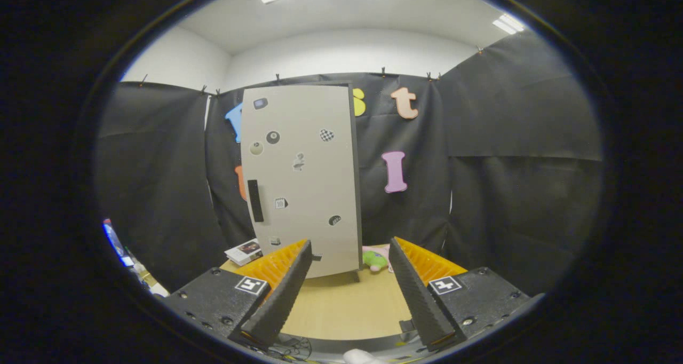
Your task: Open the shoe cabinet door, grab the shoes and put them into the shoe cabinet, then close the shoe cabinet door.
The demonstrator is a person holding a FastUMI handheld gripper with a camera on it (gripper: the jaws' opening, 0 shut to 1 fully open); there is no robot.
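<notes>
Claw (350,249) is wide open with nothing in it. The cabinet (301,180) stands on the desk (341,305) just beyond the fingers, door shut; a shoe (376,258) peeks out beside it.

The hand-held gripper (349,257) has its fingers spread wide with nothing between them, above a wooden bench (341,305). Beyond them stands the shoe cabinet (301,177), door closed, stickers on its face and a dark handle (255,200) at its left edge. A green-and-pink soft toy (376,258) lies right of its base; a small box (244,251) lies to its left.
</notes>
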